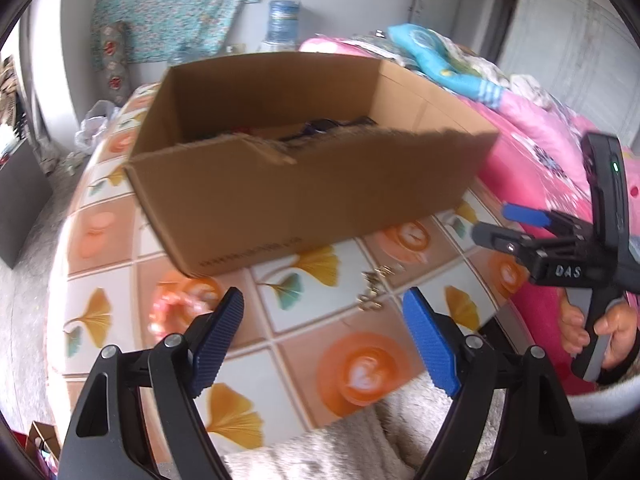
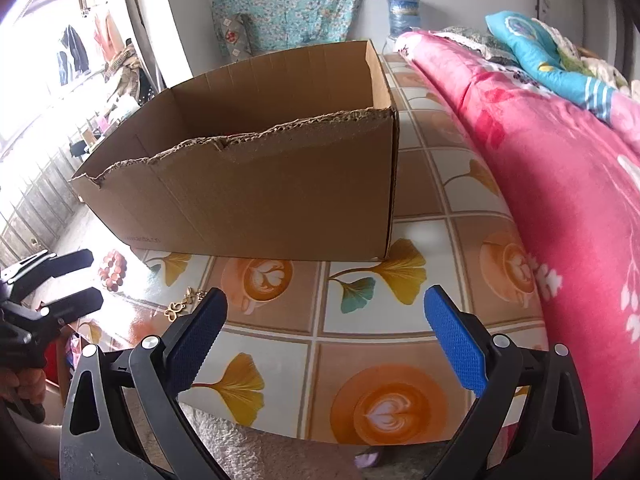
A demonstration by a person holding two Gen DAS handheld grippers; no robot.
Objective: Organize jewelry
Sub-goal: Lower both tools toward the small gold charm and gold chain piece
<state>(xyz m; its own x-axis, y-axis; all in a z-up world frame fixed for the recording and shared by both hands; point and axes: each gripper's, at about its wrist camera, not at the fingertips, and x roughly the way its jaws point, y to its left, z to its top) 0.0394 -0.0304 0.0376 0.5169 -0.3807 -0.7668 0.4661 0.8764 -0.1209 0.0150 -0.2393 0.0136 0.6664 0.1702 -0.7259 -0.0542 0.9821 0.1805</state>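
Plainly, both grippers hang over the table (image 1: pixel 304 344) with its patterned cloth of ginkgo leaves and coffee cups, and neither holds anything. The left gripper (image 1: pixel 323 304) has its blue-padded jaws spread wide with only tablecloth between them. The right gripper (image 2: pixel 325 305) is spread just as wide in its own view — again nothing but cloth between its fingers.

A gold chain (image 1: pixel 374 286) lies loose on the cloth, in front of the left gripper's fingertips and nearer its right-hand finger, apart from both pads. In the right wrist view the same gold chain (image 2: pixel 185 303) sits just beyond the left-hand fingertip, to the outside of the gap, not touching it. A pink bead bracelet (image 1: pixel 178 304) lies on the table in front of the left gripper's left-hand finger, blurred; from the right wrist camera the bracelet (image 2: pixel 113 270) is a ring of reddish beads farther left, near the front corner of the box.

A cardboard box (image 1: pixel 304 184) with a torn front rim stands on the table beyond both pieces — dark things lie inside, too dim to name. A pink floral quilt (image 2: pixel 560 184) runs along the table's right side.
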